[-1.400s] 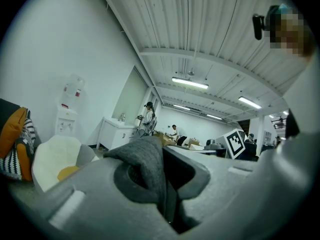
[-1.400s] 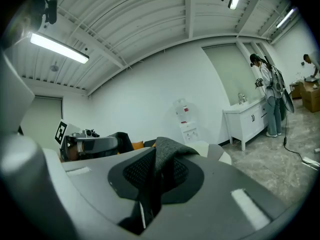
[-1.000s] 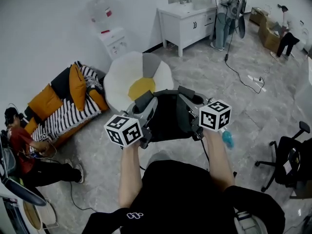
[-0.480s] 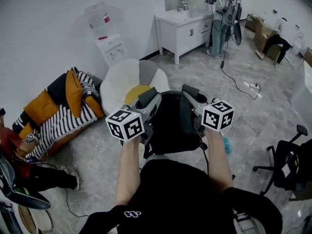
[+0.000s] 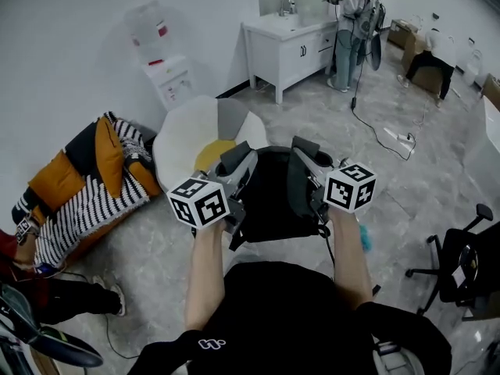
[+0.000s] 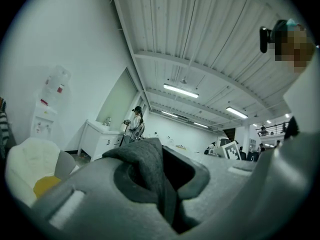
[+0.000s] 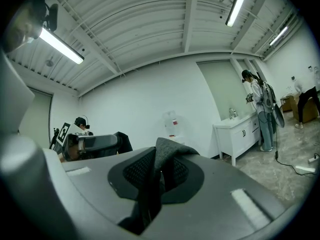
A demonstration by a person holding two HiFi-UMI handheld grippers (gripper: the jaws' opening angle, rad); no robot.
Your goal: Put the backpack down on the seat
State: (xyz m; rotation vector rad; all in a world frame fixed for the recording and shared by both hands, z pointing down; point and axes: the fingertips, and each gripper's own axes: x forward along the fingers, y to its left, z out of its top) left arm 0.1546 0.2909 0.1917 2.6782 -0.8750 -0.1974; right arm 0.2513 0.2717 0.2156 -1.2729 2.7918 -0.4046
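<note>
1. Grey marble floor [image 5: 406, 201] lies below, and the white flower-shaped seat [image 5: 183, 131] stands just ahead.
2. My left gripper [image 6: 167, 184] is clamped on a grey strap [image 6: 145, 161]; my right gripper [image 7: 152, 184] pinches the other.
3. The black backpack [image 5: 269, 198] hangs between them, near the seat.

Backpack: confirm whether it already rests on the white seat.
No: the backpack hangs from the left gripper and right gripper, short of the white seat.

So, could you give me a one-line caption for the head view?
The left tool and right tool hold the black backpack between them, near the white flower-shaped seat.
</note>
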